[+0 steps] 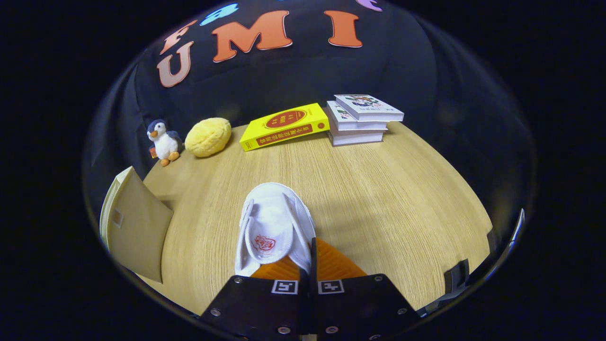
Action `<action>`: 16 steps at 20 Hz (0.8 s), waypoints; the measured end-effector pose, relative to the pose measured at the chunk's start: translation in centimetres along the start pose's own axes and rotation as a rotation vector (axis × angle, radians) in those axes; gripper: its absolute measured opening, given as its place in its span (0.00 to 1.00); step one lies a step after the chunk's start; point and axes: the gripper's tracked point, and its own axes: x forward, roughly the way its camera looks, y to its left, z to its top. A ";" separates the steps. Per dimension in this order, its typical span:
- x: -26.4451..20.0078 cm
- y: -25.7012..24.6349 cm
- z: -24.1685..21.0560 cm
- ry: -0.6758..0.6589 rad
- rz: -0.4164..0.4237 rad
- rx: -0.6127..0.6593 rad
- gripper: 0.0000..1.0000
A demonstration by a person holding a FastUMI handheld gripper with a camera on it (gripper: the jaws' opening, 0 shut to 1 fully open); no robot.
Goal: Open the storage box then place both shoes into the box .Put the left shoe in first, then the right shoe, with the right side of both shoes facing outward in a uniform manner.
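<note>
A white shoe [272, 222] with a red mark on its insole points its toe away from me over the wooden table [402, 199]. My gripper [311, 248] is shut on the shoe, its two fingers pinching the right side wall near the heel. The heel end is hidden behind the fingers. I cannot tell whether the sole touches the table. A beige storage box [137, 227] stands to the left of the fingers, with one flat panel facing me and its inside hidden.
Along the table's far edge sit a penguin plush [163, 139], a yellow plush ball [208, 137], a yellow book [284, 125] and a stack of white books [362, 118]. The table's right edge curves away beyond the fingers.
</note>
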 end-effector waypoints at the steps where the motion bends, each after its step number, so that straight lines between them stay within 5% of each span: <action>1: -0.6 0.8 1.0 -0.012 0.010 0.003 0.01; 16: -7.3 18.3 7.2 -0.036 0.155 0.000 0.01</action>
